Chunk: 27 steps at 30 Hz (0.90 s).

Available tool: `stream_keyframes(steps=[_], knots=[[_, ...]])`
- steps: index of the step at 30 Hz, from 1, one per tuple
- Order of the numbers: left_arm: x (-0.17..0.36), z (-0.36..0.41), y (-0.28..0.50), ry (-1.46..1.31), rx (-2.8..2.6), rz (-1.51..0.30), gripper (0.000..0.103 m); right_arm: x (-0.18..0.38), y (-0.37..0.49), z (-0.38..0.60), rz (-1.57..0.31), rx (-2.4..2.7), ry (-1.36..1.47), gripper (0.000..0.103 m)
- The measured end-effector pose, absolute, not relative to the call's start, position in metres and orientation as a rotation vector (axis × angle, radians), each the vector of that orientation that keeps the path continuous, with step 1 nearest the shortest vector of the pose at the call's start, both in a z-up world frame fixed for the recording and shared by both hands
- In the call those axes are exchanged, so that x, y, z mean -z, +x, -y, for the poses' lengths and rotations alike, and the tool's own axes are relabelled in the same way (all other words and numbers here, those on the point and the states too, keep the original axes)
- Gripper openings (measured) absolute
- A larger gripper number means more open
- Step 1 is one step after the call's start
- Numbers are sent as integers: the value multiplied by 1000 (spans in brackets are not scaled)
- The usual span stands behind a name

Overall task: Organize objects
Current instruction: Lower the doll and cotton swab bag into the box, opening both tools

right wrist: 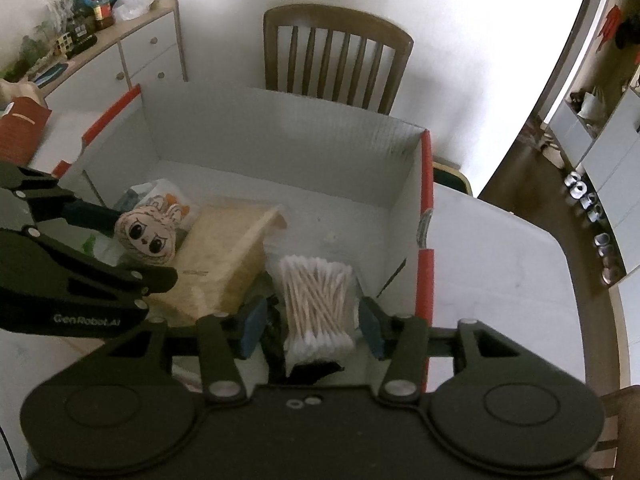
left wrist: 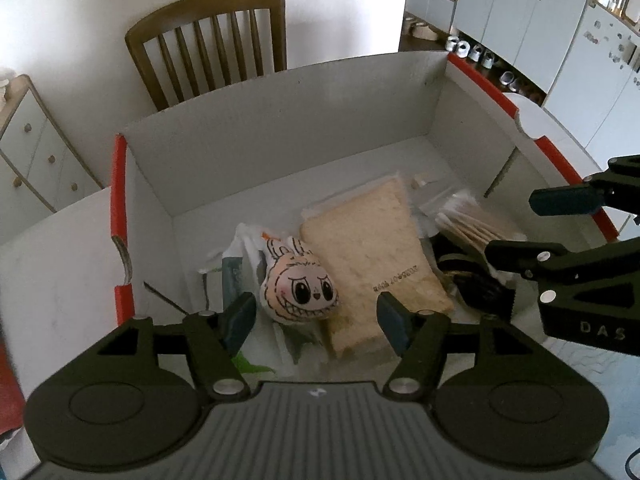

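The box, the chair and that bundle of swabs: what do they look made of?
Box: looks like corrugated cardboard, matt white inside with red edges; faint ribbing shows on the far wall. Chair: seemingly wood, brown with a slight sheen, slatted back. Swabs: pale sticks, wood or paper, with white fluffy tips, probably cotton, apparently in clear plastic wrap.

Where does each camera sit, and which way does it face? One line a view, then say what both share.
Left wrist: on the left gripper, looking down into the box over the toy face; right gripper at its right edge.
Right wrist: on the right gripper, looking down at the cotton swabs; left gripper at its left edge.
Shared: box, toy face, swabs, chair.
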<state>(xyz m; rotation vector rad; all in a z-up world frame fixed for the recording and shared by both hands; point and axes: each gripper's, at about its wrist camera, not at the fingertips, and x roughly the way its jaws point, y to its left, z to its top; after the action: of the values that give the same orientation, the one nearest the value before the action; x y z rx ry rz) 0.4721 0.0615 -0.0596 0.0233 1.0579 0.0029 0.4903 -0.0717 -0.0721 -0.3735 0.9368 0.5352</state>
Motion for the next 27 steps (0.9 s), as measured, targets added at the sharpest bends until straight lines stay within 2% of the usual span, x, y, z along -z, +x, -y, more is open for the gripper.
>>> stream_keyframes(steps=[27], knots=[[-42,-44,370,-32,26,-839,66,-11,422,105,-795,-578,-312,60]])
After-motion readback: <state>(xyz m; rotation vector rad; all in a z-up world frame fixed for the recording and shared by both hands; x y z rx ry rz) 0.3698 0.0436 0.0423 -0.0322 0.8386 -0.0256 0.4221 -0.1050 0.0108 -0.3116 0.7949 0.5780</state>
